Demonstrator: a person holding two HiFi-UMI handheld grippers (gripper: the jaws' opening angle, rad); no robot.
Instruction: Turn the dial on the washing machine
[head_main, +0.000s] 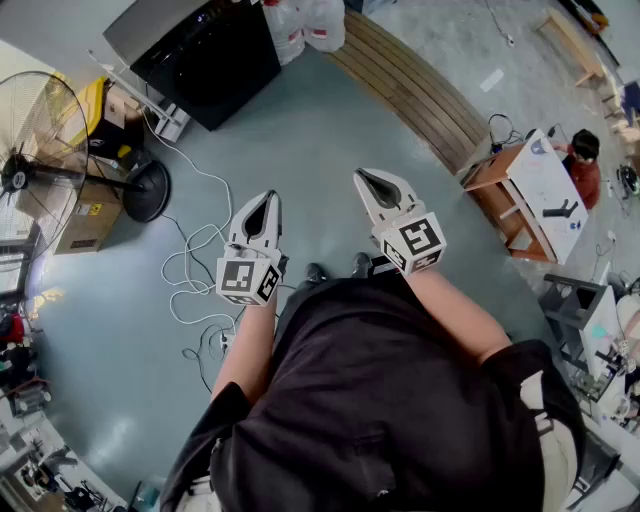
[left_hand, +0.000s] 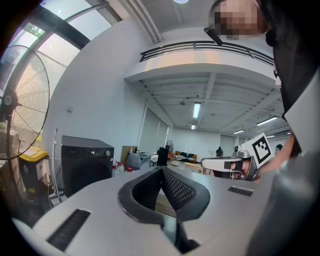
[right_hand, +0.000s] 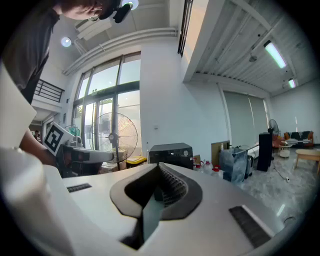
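Observation:
The black washing machine (head_main: 205, 50) stands across the floor, well ahead of me and far from both grippers. It also shows in the left gripper view (left_hand: 85, 165) and the right gripper view (right_hand: 171, 154), with a small round dial (left_hand: 107, 153) (right_hand: 185, 153) near its top right corner. My left gripper (head_main: 262, 205) (left_hand: 161, 171) is held in the air at waist height, its jaws together and nothing between them. My right gripper (head_main: 372, 180) (right_hand: 159, 167) is beside it, also shut and empty. Both point toward the machine.
A large standing fan (head_main: 40, 140) and cardboard boxes (head_main: 90, 215) are at the left. White cables (head_main: 190, 270) lie on the grey floor in front of my feet. Water jugs (head_main: 305, 25) sit beside the machine, and a slatted wooden strip (head_main: 420, 90) curves to the right. A table (head_main: 540, 190) with a person stands far right.

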